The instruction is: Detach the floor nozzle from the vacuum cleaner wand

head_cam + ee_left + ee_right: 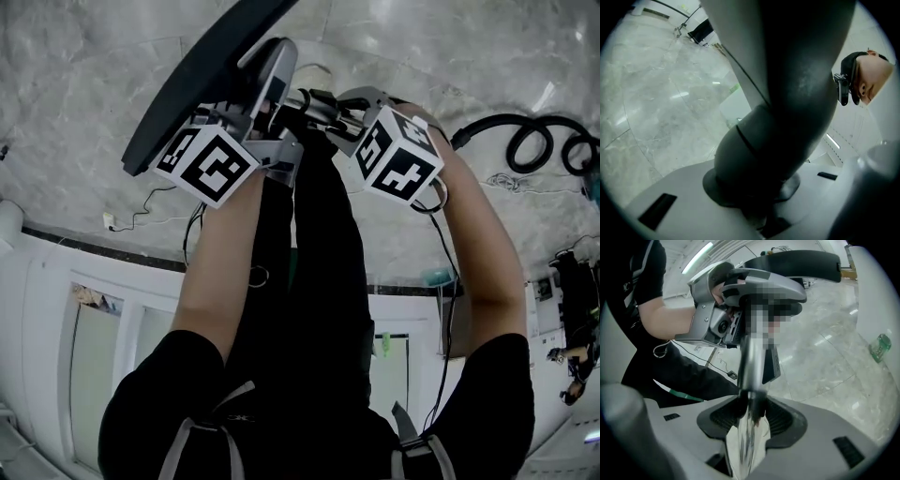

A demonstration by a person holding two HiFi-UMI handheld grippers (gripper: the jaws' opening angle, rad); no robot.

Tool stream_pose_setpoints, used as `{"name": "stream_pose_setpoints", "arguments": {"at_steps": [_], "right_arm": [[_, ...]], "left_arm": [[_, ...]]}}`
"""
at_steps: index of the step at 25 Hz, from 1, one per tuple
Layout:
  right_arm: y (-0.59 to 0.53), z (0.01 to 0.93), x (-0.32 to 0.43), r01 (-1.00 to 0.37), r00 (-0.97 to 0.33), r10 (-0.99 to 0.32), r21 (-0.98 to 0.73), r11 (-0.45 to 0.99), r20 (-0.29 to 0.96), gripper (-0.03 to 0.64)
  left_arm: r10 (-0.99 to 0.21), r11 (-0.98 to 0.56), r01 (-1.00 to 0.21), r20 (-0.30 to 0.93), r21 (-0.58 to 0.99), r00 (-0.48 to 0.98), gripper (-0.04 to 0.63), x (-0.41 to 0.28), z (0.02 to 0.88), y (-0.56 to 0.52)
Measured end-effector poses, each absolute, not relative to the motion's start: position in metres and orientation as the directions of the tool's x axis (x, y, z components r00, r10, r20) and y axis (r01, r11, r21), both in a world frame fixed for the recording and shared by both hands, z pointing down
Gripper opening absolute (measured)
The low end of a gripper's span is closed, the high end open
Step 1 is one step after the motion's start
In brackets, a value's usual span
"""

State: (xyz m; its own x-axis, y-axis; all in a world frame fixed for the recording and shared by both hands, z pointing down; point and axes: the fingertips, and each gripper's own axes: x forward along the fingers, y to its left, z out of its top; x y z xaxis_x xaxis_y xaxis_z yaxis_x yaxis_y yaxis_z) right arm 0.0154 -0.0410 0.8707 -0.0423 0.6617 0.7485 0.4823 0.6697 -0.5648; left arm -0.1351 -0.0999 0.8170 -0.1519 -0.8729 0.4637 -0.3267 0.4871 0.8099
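Head view: left gripper and right gripper meet at the black floor nozzle, held up above the marble floor. Left gripper view: jaws clamp the nozzle's dark neck. Right gripper view: jaws pinch the shiny wand.

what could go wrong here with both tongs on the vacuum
1. The nozzle is held up well above the hard floor. The left tongs grip only its rounded neck, so once it comes free it may swing or drop.
2. The right tongs clamp the smooth, shiny wand, which could slide through them during the pull.
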Motion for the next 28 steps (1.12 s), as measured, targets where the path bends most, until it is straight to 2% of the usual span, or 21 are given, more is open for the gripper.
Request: {"name": "stream_pose_setpoints", "arguments": {"at_steps": [2,5,11,12,14,15,22,24,26,28], "right_arm": [[-0.029,0.870,0.000,0.506,-0.113,0.695,-0.561,0.655,0.710,0.186],[-0.020,0.858,-0.023,0.472,-0.280,0.781,-0.629,0.618,0.557,0.176],[-0.003,0.849,-0.022,0.407,-0.297,0.863,-0.763,0.502,0.409,0.201],[-0.003,0.849,-0.022,0.401,-0.326,0.848,-0.752,0.524,0.417,0.198],[-0.009,0.852,-0.028,0.389,-0.408,0.775,-0.675,0.626,0.483,0.111],[-0.012,0.856,-0.032,0.376,-0.440,0.730,-0.631,0.678,0.522,0.098],[-0.012,0.867,-0.039,0.265,-0.532,0.520,-0.452,0.852,0.668,0.097],[0.000,0.861,-0.031,0.295,-0.501,0.616,-0.550,0.782,0.608,0.095],[0.021,0.842,-0.019,0.362,-0.407,0.790,-0.712,0.601,0.459,0.097],[0.037,0.821,-0.010,0.392,-0.308,0.900,-0.821,0.416,0.309,0.097]], "left_arm": [[-0.890,0.452,-0.366,0.436,0.814,-0.131,0.089,-0.131,0.806,-0.108],[-0.915,0.399,-0.388,0.387,0.831,-0.111,0.089,-0.123,0.789,-0.124],[-0.912,0.365,-0.509,0.410,0.780,-0.025,0.089,-0.111,0.779,-0.134],[-0.905,0.372,-0.526,0.425,0.765,-0.021,0.089,-0.109,0.778,-0.135],[-0.893,0.399,-0.525,0.448,0.752,-0.036,0.089,-0.109,0.780,-0.136],[-0.891,0.411,-0.511,0.450,0.755,-0.053,0.089,-0.112,0.781,-0.135],[-0.852,0.512,-0.457,0.499,0.727,-0.161,0.089,-0.124,0.785,-0.116],[-0.834,0.532,-0.475,0.531,0.701,-0.149,0.080,-0.120,0.787,-0.114],[-0.840,0.507,-0.497,0.533,0.705,-0.100,0.075,-0.113,0.782,-0.110],[-0.863,0.469,-0.482,0.500,0.740,-0.072,0.075,-0.113,0.773,-0.104]]}}
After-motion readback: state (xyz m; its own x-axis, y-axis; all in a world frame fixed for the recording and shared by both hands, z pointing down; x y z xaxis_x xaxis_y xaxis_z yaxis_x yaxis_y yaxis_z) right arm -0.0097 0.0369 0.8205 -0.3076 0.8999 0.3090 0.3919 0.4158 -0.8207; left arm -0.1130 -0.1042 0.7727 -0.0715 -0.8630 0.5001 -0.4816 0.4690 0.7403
